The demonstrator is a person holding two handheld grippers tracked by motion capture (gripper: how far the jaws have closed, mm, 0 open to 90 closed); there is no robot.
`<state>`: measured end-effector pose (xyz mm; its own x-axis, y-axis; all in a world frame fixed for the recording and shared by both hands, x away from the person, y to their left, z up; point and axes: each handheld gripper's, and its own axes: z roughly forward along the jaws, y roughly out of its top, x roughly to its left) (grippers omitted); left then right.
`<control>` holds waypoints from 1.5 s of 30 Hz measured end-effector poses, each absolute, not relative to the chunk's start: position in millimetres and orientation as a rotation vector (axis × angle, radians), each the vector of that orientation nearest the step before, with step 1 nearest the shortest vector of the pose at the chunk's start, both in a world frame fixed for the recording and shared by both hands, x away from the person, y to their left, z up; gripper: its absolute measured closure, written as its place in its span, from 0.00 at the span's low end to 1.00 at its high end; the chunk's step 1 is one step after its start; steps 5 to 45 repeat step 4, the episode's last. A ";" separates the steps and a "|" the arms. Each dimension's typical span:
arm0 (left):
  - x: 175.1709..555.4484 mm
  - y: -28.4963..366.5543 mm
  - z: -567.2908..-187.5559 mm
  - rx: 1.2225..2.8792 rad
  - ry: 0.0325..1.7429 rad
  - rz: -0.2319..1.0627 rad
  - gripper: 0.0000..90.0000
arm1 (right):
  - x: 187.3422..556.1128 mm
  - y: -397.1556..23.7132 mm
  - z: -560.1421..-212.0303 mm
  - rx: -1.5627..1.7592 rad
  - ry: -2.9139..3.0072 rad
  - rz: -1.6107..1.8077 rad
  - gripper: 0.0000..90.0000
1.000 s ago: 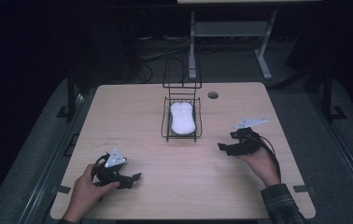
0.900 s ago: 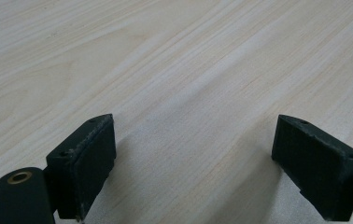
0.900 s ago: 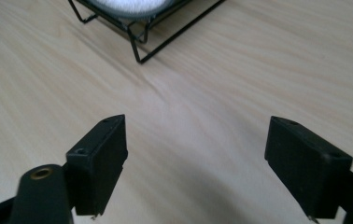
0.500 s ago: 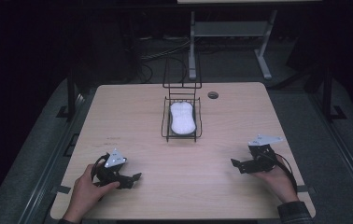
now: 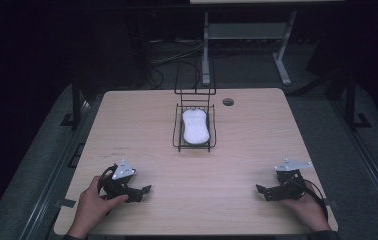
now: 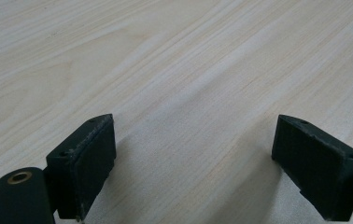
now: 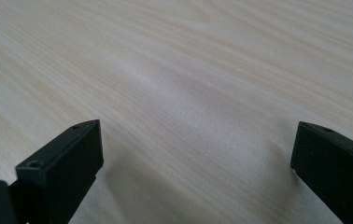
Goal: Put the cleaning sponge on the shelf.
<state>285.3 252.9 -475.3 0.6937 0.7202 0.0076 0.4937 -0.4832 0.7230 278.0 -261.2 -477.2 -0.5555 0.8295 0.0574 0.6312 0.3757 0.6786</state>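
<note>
We see the left tongs [image 5: 139,192] low over the near left part of the bench [image 5: 247,150], held in the person's left hand [image 5: 91,205]. Their jaws stand spread wide, and in the left gripper view [image 6: 193,163] nothing but bare wood grain lies between the two black pads. The right tongs [image 5: 264,192] sit over the near right part of the bench, in the right hand [image 5: 308,210], pointing across toward the left tongs. Their jaws have just been opening and now stand spread as well; in the right gripper view [image 7: 195,165] we find only bare bench between them.

Beyond both tongs, about midway between them and well apart from each, stands a black wire basket [image 5: 177,131] with a tall wire back. A white oblong object [image 5: 195,126] lies inside it, lengthwise; we cannot tell what it is made of. Past the basket, toward the far edge, a small round hole [image 5: 228,102] sits in the bench top.
</note>
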 end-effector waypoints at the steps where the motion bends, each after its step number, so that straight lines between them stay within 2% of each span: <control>1: 285.3 252.9 -475.3 2.182 0.924 0.405 0.14 | 277.6 -261.4 -478.7 1.284 2.351 0.955 0.02; 45: 285.2 252.8 -475.2 2.183 0.923 0.405 0.14 | 275.3 -261.7 -480.0 1.275 2.340 0.951 0.02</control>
